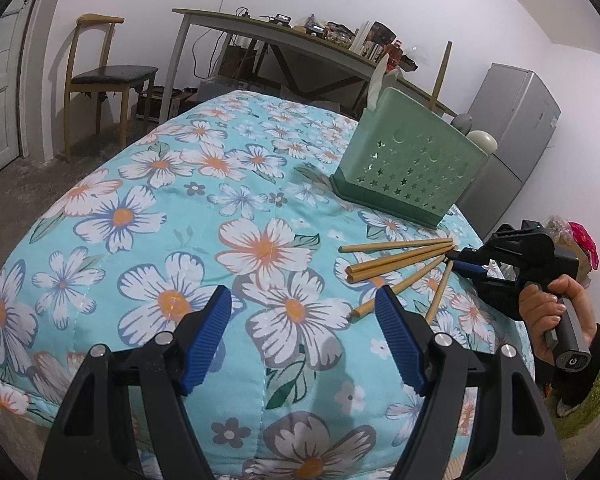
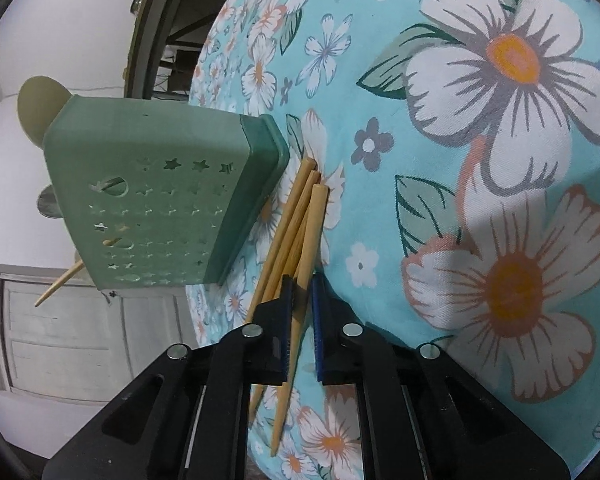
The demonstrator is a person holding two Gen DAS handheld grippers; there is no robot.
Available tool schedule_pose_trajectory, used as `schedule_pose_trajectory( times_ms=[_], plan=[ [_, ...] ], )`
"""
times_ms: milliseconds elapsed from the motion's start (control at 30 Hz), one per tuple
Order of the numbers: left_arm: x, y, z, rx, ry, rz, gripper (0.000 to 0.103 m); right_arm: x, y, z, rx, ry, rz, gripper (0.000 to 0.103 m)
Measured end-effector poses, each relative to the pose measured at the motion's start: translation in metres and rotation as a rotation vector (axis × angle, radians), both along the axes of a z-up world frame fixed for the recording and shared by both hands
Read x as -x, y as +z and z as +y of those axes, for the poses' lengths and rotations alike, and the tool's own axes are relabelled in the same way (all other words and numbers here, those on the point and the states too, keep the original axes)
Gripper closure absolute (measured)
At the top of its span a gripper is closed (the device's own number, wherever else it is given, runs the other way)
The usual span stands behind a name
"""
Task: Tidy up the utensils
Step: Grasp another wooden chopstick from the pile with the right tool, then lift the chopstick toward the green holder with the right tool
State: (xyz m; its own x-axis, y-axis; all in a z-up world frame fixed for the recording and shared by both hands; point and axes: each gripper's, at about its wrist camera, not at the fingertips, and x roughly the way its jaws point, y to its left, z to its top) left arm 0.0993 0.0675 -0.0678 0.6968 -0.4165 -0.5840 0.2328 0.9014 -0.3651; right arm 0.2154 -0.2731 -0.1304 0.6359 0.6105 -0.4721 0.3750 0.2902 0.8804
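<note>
A: Right gripper (image 2: 300, 300) pinches one chopstick (image 2: 306, 248) near its thin end; the others (image 1: 396, 258) lie fanned on the quilt (image 1: 172, 216), just beside the holder (image 1: 408, 160).

B: Lift it straight — no dragging neighbours. Left gripper (image 1: 304, 328) hangs spread, empty.

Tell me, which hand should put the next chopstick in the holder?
Right. The right gripper is already closed around a chopstick beside the holder; the left gripper is open and empty.

We see our right tongs (image 2: 301, 280) pinching one wooden chopstick (image 2: 309, 240) on the flowery cloth (image 2: 480, 160), just beside the green holder (image 2: 160, 200).
</note>
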Motion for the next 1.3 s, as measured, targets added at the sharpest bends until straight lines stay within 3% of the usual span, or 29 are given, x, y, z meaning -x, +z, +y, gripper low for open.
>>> schedule_pose_trajectory(
  times_ms=[200, 367, 500, 733, 900, 1100, 1300],
  plan=[
    [0.003, 0.003, 0.000, -0.015, 0.003, -0.008, 0.031, 0.019, 0.008, -0.006, 0.013, -0.006, -0.036, 0.096],
    [0.007, 0.007, -0.006, -0.026, 0.001, -0.015, 0.031, 0.036, 0.042, -0.011, 0.123, 0.004, -0.116, 0.096],
    [0.009, 0.008, -0.011, -0.040, -0.006, -0.019, 0.031, 0.048, 0.093, -0.009, 0.272, 0.019, -0.243, 0.098],
    [0.009, 0.008, -0.019, -0.049, -0.015, -0.017, 0.031, 0.048, 0.228, 0.009, 0.573, 0.036, -0.574, 0.098],
    [0.005, 0.007, -0.020, -0.045, -0.020, -0.017, 0.031, 0.024, 0.290, 0.019, 0.682, 0.025, -0.721, 0.098],
    [-0.007, 0.009, -0.020, -0.032, -0.027, -0.018, 0.031, -0.005, 0.314, 0.022, 0.790, -0.011, -0.788, 0.098],
    [-0.018, 0.012, -0.027, -0.032, -0.052, -0.023, 0.031, -0.038, 0.289, 0.035, 0.910, -0.008, -0.763, 0.098]
  ],
)
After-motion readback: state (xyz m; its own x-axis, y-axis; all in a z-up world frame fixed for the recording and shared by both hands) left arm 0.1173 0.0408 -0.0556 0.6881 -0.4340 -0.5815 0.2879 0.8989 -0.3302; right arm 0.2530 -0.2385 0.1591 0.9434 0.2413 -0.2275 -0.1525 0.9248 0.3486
